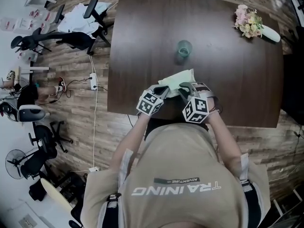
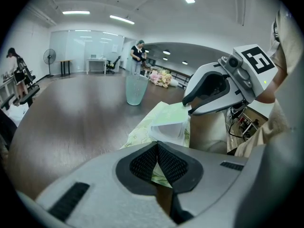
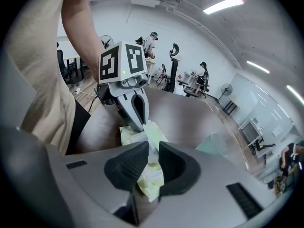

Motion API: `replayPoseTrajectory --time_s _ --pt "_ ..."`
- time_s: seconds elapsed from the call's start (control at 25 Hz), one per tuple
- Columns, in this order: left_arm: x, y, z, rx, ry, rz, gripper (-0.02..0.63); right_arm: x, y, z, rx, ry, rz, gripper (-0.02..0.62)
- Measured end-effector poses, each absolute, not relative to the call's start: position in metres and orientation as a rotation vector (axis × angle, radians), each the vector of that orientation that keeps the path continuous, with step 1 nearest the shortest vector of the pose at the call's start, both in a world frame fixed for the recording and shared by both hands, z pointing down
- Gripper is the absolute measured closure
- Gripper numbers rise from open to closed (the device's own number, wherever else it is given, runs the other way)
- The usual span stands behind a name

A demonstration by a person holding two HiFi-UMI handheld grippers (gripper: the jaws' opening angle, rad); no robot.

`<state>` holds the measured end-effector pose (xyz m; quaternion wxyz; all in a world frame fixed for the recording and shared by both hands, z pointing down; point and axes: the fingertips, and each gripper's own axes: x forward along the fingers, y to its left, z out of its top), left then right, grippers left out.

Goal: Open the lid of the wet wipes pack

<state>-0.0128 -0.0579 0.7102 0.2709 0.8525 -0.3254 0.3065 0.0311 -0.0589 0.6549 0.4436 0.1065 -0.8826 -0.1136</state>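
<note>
The wet wipes pack (image 1: pixel 178 80) is pale green and lies on the dark table (image 1: pixel 142 42) near its front edge. My left gripper (image 1: pixel 165 92) is shut on the pack's near end; in the left gripper view its jaws (image 2: pixel 156 148) pinch the green wrapper (image 2: pixel 142 132). My right gripper (image 1: pixel 184 90) is shut on the lid. From the left gripper view, the lid (image 2: pixel 173 120) stands lifted off the pack, with the right gripper (image 2: pixel 188 107) at its edge. In the right gripper view, the white-and-green lid (image 3: pixel 153 132) sits between my right gripper (image 3: pixel 152 148), above the pack (image 3: pixel 152 179).
A translucent green cup (image 1: pixel 184 49) stands just beyond the pack at mid-table. A bunch of flowers (image 1: pixel 249 23) lies at the far right corner. Office chairs (image 1: pixel 71 37) and cables are on the floor left of the table.
</note>
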Motion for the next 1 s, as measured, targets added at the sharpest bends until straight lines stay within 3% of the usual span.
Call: replayPoseTrajectory --time_s 1.0 --pt "-0.012 -0.057 0.705 2.322 -0.712 0.793 0.597 0.014 -0.104 0.629 0.251 -1.992 -0.392 0.551"
